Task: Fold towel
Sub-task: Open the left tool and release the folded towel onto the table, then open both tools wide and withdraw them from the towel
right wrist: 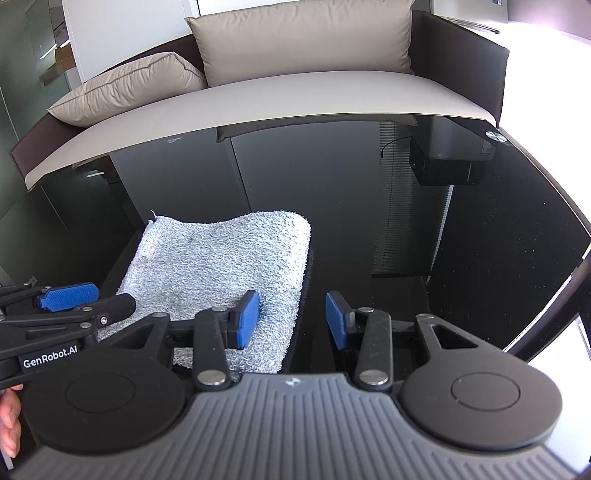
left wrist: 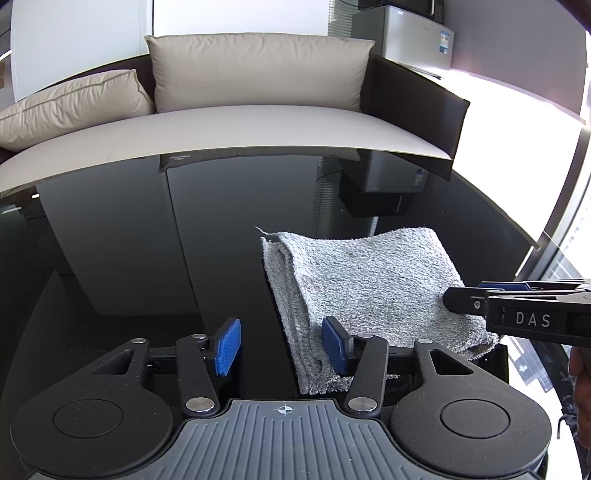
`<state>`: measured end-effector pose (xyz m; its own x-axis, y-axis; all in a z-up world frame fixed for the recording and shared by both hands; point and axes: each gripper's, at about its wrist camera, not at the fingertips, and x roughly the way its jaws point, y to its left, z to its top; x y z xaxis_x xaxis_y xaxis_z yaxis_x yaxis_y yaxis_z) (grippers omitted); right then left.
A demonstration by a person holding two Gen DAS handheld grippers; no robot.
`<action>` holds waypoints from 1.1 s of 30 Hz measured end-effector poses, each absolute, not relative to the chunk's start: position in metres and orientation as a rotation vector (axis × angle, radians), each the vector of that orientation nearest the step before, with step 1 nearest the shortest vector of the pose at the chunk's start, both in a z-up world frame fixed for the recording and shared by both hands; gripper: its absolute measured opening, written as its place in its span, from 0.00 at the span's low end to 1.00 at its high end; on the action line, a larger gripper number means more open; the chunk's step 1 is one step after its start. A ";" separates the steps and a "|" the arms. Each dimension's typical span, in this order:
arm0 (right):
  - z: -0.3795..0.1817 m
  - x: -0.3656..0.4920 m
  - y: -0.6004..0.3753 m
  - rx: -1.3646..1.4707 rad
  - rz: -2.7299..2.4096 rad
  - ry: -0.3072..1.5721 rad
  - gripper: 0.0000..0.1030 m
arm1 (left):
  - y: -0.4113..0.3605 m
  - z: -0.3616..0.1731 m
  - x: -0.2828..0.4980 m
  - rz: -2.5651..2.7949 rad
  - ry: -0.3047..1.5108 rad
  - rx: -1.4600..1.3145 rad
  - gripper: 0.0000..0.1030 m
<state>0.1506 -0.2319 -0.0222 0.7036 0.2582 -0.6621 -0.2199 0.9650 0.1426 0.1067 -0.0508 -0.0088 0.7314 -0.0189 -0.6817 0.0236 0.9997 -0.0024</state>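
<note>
This looks like an office lounge or meeting corner rather than a private home. At the far side stands a dark-framed sofa (left wrist: 413, 107) with a pale beige seat and two matching beige cushions (left wrist: 258, 70), one upright against the back, one slumped to the left. In front of it, nearer, lies a glossy black glass table (left wrist: 147, 240) that mirrors the room. Far right, behind the sofa, a small silver fridge (left wrist: 417, 37) carries a label sticker, with a dark appliance on top of it. White wall panels (left wrist: 81, 29) rise behind the sofa, a glass partition (right wrist: 26, 74) shows at the far left, and bright daylight floods in from the right.
</note>
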 end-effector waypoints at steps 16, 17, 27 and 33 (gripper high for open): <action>-0.020 0.149 -0.236 0.071 0.275 0.705 0.44 | -0.039 -0.004 0.105 -0.007 0.746 -0.066 0.46; -0.019 0.149 -0.237 0.074 0.275 0.703 0.44 | -0.037 -0.004 0.105 -0.010 0.747 -0.082 0.47; -0.015 0.143 -0.240 0.108 0.299 0.632 0.75 | -0.035 0.000 0.102 -0.014 0.723 -0.125 0.66; -0.016 0.145 -0.239 0.113 0.302 0.638 0.78 | -0.033 0.001 0.103 0.002 0.718 -0.133 0.77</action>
